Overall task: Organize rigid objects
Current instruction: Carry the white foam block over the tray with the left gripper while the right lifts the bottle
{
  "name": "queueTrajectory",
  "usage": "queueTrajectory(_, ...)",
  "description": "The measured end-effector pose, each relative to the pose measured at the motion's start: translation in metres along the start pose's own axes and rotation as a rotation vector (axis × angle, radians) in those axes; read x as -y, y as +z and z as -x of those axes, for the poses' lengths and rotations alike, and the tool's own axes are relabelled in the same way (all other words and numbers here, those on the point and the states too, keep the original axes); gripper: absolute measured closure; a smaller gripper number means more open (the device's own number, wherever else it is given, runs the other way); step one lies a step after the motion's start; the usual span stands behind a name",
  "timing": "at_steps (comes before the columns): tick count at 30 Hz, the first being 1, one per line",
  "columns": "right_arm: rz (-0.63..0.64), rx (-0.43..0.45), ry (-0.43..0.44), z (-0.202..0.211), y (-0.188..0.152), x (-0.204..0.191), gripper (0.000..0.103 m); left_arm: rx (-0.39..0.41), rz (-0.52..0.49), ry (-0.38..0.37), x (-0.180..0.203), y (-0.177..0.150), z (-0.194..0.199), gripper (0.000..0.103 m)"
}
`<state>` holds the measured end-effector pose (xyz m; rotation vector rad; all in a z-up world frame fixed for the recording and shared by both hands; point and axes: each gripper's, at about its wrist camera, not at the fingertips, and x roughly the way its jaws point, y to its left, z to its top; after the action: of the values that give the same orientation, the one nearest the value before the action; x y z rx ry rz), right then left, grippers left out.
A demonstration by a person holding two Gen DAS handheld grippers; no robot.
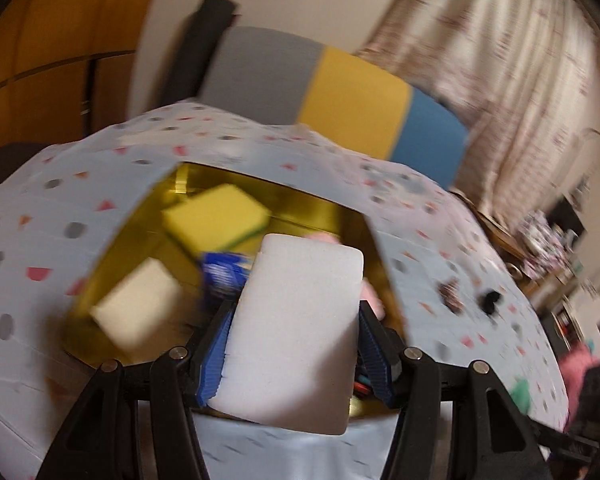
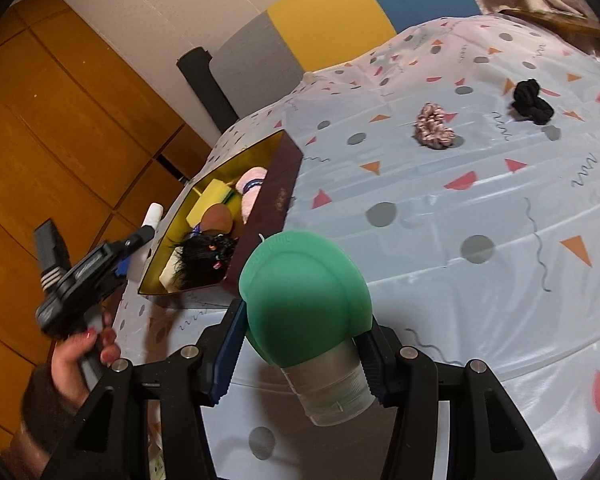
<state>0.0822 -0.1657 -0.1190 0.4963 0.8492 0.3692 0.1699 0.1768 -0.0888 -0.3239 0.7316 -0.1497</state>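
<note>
**Over the gold-lined box, both tongs loaded**

At the box's near edge, the left tongs (image 1: 296,320) clamp a white foam block (image 1: 296,332) — above the gold-lined box (image 2: 288,184) holding a yellow sponge (image 1: 216,216) at 11 o'clock and a cream block (image 1: 140,308) at 9. The right tongs (image 2: 300,348) grip a green silicone travel bottle (image 2: 304,300) over the patterned worktop (image 2: 460,220), the box at 10 o'clock — a pink scrunchie (image 2: 436,126) and black scrunchie (image 2: 532,100) lie at 1.

Motion blur smears the box (image 1: 112,240) contents; the white sponge (image 1: 296,332) hides what lies behind it.
</note>
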Motion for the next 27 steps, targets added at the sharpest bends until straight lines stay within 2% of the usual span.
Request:
queueTrajectory(8,0.011,-0.021,0.000,-0.012,0.003,-0.010,0.049,-0.069,0.064,0.143,-0.054,0.020,-0.034,0.043)
queueTrajectory(14,0.017,-0.028,-0.002,-0.015,0.004,-0.015,0.049,-0.137,0.046,0.198,-0.060,0.022,-0.054,0.037)
queueTrajectory(19,0.028,-0.032,-0.006,-0.016,0.002,-0.017,0.049,-0.091,0.022,0.203,-0.055,0.020,-0.046,0.020)
queueTrajectory(22,0.027,-0.033,-0.005,-0.017,0.002,-0.018,0.049,-0.060,0.035,0.199,-0.057,0.026,-0.039,0.020)
queueTrajectory(27,0.033,-0.032,0.000,-0.016,0.002,-0.022,0.049,-0.014,0.074,0.242,-0.061,0.033,-0.019,0.020)
